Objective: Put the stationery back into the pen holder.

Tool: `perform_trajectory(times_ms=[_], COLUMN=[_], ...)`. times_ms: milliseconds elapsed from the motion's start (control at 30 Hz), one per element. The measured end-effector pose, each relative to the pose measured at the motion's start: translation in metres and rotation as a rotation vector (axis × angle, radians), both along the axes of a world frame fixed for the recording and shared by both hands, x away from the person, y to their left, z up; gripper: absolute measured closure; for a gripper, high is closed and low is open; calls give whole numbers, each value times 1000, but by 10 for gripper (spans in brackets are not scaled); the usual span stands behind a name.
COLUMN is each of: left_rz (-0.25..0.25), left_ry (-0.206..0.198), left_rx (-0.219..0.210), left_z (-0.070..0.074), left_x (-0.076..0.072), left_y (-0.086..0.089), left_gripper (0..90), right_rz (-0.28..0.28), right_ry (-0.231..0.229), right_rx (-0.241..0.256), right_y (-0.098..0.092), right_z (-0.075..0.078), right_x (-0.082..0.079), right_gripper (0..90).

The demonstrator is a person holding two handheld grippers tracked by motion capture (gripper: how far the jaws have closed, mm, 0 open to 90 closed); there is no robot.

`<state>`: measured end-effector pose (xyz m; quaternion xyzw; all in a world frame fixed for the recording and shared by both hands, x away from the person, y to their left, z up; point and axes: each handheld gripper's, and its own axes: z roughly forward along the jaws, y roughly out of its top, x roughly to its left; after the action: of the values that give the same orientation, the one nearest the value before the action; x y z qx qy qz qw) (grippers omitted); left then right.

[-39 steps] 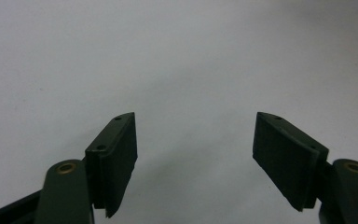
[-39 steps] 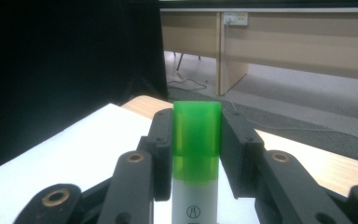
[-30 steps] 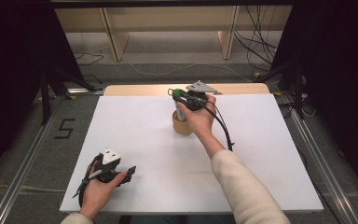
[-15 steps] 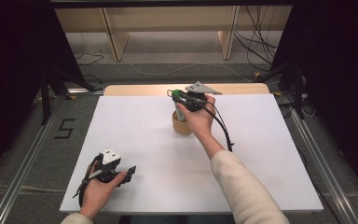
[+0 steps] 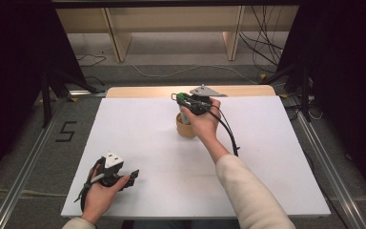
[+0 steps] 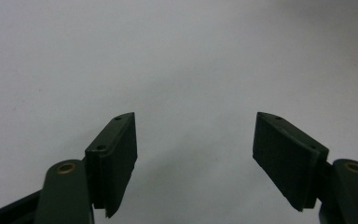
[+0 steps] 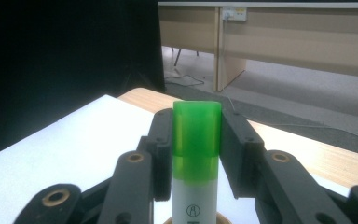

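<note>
Object: a white marker with a green cap [image 7: 196,158] stands upright, its lower end inside a tan cylindrical holder [image 5: 185,129] at the far middle of the white table [image 5: 267,157].
Holder: upright on the table, just in front of the right hand [image 5: 204,121]; in the right gripper view its rim shows at the bottom edge, around the marker's barrel.
Change: against the pictures of a second and half a second ago, marker, holder and both hands sit in the same places; no shift can be made out.
Meaning: judged from this, the marker is either just seated in the holder or about to be lifted out; which of the two cannot be told.
Right gripper [image 7: 196,140]: jaws closed on the marker's green cap, one pad on each side, touching it.
Right arm: stretched forward across the table, sleeve entering from the bottom edge, gripper pointing away from the person, cable trailing back along the wrist.
Left gripper [image 6: 193,154]: jaws wide apart, nothing between them, bare table surface beneath.
Left hand [image 5: 102,188]: rests at the near left corner of the table, well apart from the holder.
</note>
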<state>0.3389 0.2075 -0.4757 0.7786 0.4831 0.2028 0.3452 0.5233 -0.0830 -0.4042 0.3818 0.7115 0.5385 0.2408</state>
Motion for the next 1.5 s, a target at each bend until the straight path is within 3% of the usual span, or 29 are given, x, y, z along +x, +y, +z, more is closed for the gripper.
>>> perform_trajectory(times_ms=[533, 1100, 1500], left_rz=[-3, -3, -3], left_ry=[1, 2, 2], left_rx=[5, 4, 4], left_z=[0, -1, -1], left_x=[0, 0, 0], left_y=[0, 0, 0], left_gripper=[306, 305, 306], right_rz=[-8, 0, 8], right_ry=[14, 66, 77], right_rx=[-13, -73, -77], right_y=[-4, -5, -5], right_z=[-12, -35, -35], right_x=[0, 0, 0], right_gripper=[671, 671, 657])
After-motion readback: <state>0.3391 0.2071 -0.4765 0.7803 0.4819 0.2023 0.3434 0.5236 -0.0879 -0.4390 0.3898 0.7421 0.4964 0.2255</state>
